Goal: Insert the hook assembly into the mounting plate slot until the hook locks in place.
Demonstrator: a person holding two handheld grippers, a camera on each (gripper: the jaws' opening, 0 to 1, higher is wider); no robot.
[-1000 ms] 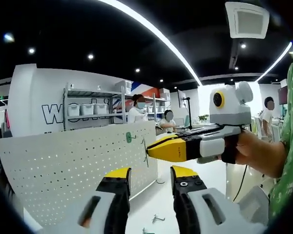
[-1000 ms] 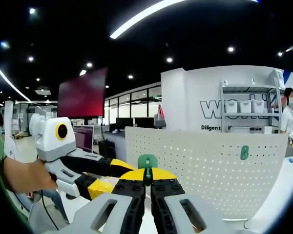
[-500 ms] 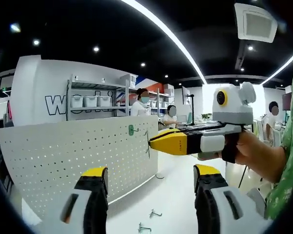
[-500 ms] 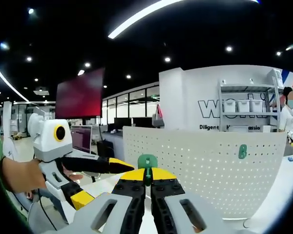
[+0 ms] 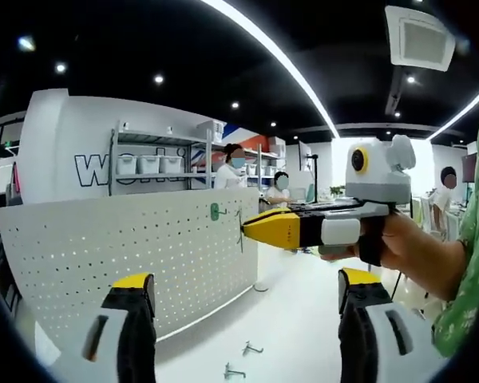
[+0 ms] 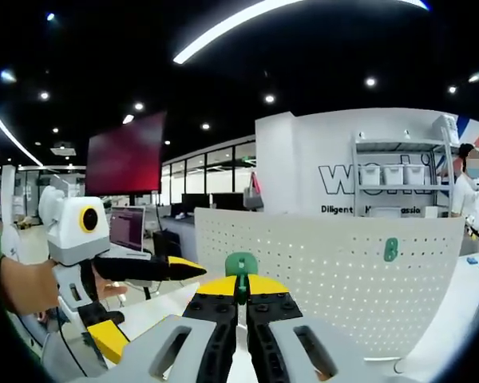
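In the right gripper view, my right gripper (image 6: 241,286) is shut on a green hook assembly (image 6: 241,263), whose top shows above the jaws. Behind it stands the white perforated mounting plate (image 6: 335,271), with another green hook (image 6: 390,250) hung on it. My left gripper (image 6: 156,311) comes in from the left with its jaws spread wide. In the left gripper view, my left gripper (image 5: 247,291) is open and holds nothing. The right gripper (image 5: 246,229), held by a hand, has its tip close to the plate (image 5: 120,255), just right of the hung green hook (image 5: 214,211).
Loose metal hooks (image 5: 251,349) lie on the white table in front of the plate. Shelves with white bins (image 5: 144,166) and several people stand behind the plate. A dark red screen (image 6: 128,155) hangs at the far left.
My left gripper's jaws have spread much wider apart. The right gripper stays shut on the green hook assembly, its tip still by the plate.
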